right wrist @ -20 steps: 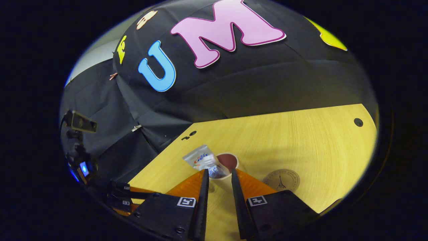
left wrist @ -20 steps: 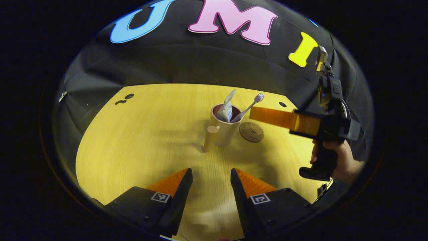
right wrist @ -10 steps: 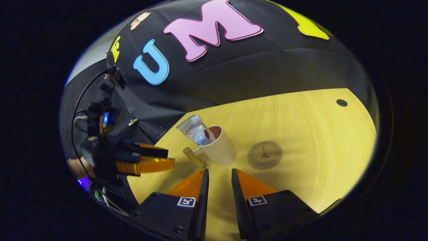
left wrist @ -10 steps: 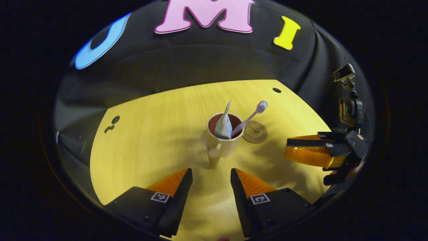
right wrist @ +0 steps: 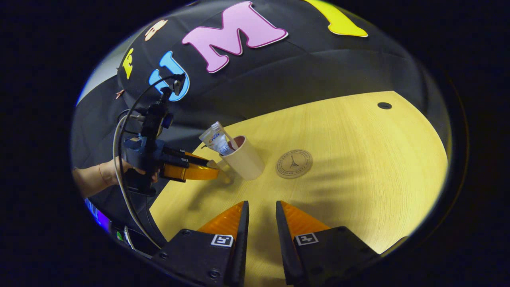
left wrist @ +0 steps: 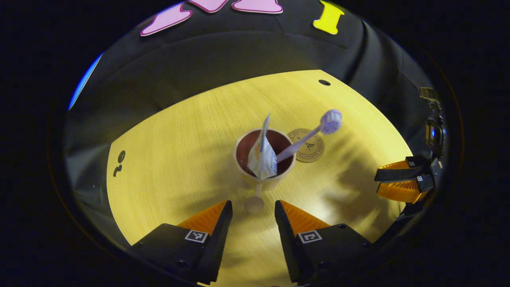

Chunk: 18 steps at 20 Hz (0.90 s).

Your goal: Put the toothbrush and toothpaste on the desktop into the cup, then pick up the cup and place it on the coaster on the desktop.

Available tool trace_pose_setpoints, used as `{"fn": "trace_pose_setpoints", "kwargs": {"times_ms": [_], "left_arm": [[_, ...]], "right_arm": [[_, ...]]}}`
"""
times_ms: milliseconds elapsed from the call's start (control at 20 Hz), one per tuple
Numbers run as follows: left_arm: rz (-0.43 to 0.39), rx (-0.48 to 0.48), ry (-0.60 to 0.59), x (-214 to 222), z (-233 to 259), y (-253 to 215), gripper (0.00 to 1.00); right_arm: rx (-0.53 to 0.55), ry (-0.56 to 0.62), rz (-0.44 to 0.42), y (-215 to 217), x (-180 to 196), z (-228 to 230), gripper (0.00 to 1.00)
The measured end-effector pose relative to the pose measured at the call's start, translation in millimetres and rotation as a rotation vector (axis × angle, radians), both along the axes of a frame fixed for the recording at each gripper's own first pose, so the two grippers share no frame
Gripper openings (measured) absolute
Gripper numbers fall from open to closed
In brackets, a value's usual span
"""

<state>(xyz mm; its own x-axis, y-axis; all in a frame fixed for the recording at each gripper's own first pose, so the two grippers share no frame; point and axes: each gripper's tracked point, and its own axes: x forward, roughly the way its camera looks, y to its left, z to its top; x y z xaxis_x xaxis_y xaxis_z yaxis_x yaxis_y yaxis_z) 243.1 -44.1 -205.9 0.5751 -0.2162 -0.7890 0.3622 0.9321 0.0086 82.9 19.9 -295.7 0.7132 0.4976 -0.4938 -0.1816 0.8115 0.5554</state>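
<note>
Left gripper view had the cup point(left wrist: 263, 180) with toothpaste point(left wrist: 261, 156) and toothbrush point(left wrist: 314, 133) beside the coaster point(left wrist: 312, 146) (its writing unreadable), left gripper point(left wrist: 250, 209) gaping around the handle, untouched, right gripper point(right wrist: 261, 209) narrowly parted, holding nothing.

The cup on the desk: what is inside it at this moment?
Inside the cup stand a toothpaste tube and a toothbrush, its head leaning out over the coaster. Their lower ends are hidden by the cup wall.
</note>
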Motion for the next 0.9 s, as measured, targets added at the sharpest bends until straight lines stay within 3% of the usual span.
{"fn": "trace_pose_setpoints", "kwargs": {"times_ms": [300, 350, 450, 500, 550, 600, 650, 750, 800, 850, 900], "left_arm": [[-0.064, 0.041, 0.073, 21.8, -14.4, -5.3, 0.65], [-0.084, 0.045, 0.103, 20.6, -17.8, -8.0, 0.62], [-0.107, 0.054, 0.132, 20.9, -20.9, -12.7, 0.34], [-0.111, 0.058, 0.129, 22.0, -20.1, -13.0, 0.30], [-0.109, 0.054, 0.126, 23.1, -21.1, -14.6, 0.34], [-0.107, 0.048, 0.122, 23.5, -20.0, -15.8, 0.28], [-0.099, 0.040, 0.121, 22.7, -20.3, -16.0, 0.28], [-0.090, 0.025, 0.123, 22.1, -20.6, -16.4, 0.24], [-0.091, 0.021, 0.121, 22.9, -20.3, -16.8, 0.17], [-0.088, 0.015, 0.116, 22.6, -20.0, -16.8, 0.21], [-0.081, 0.009, 0.110, 22.5, -19.2, -17.0, 0.24]], "right_arm": [[0.005, 0.022, -0.057, -22.3, -1.8, -8.3, 0.41], [0.010, 0.024, -0.062, -24.8, -2.0, -8.7, 0.41], [0.019, 0.030, -0.066, -27.0, -3.3, -11.0, 0.41], [0.021, 0.033, -0.067, -27.6, -3.6, -12.2, 0.41], [0.023, 0.037, -0.068, -28.0, -3.9, -13.2, 0.41], [0.026, 0.040, -0.068, -27.6, -3.9, -13.6, 0.58], [0.027, 0.042, -0.066, -26.9, -4.6, -14.2, 0.41], [0.026, 0.041, -0.063, -25.8, -4.6, -14.9, 0.41], [0.027, 0.040, -0.063, -25.4, -4.1, -14.5, 0.41], [0.028, 0.041, -0.061, -24.3, -4.0, -13.9, 0.24], [0.029, 0.039, -0.059, -23.8, -4.1, -13.2, 0.41]]}}
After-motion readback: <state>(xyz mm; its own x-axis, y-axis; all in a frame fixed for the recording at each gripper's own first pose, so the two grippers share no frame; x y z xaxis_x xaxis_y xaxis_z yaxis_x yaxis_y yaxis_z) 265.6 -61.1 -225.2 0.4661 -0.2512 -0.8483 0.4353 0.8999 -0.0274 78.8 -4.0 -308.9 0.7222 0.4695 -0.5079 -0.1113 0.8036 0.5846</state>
